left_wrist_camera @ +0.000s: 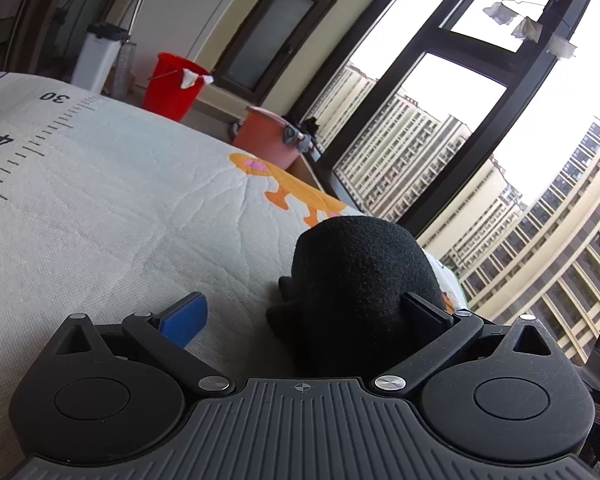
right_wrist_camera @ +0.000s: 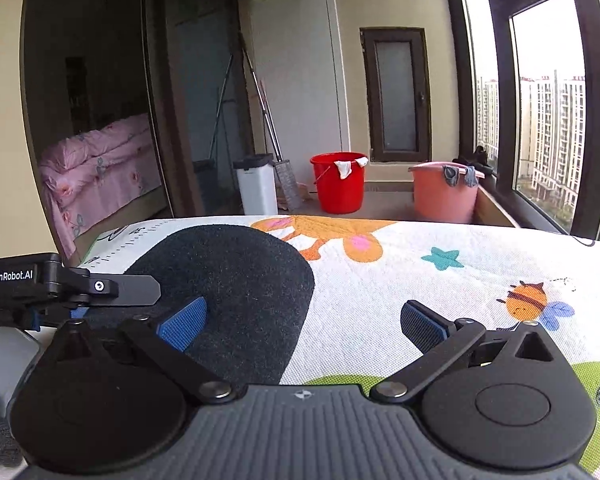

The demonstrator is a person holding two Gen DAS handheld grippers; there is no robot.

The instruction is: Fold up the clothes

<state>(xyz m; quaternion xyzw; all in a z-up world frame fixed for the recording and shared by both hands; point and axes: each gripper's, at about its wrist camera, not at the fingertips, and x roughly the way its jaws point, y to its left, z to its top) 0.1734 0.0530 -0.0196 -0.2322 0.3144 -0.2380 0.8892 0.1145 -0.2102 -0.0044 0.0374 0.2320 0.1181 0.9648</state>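
Note:
A black fleece garment [left_wrist_camera: 360, 276] lies bunched on the printed mat [left_wrist_camera: 120, 208]. My left gripper [left_wrist_camera: 304, 312] is open wide, and the garment fills the right half of the gap and covers its right finger. In the right wrist view the same garment [right_wrist_camera: 236, 276] spreads flat at the left of the mat [right_wrist_camera: 420, 280]. My right gripper [right_wrist_camera: 304, 324] is open too. Its left fingertip [right_wrist_camera: 184, 324] rests over the garment's edge, and its right fingertip [right_wrist_camera: 424, 324] is over bare mat. The left tool's black frame [right_wrist_camera: 60, 284] reaches in from the left onto the garment.
Beyond the mat's far edge stand a red bucket [right_wrist_camera: 338, 184], a pink tub [right_wrist_camera: 444, 192], a white bin [right_wrist_camera: 256, 184] and a mop. A tall window [right_wrist_camera: 548, 100] runs along the right. A doorway at the left shows a pink bed [right_wrist_camera: 96, 172].

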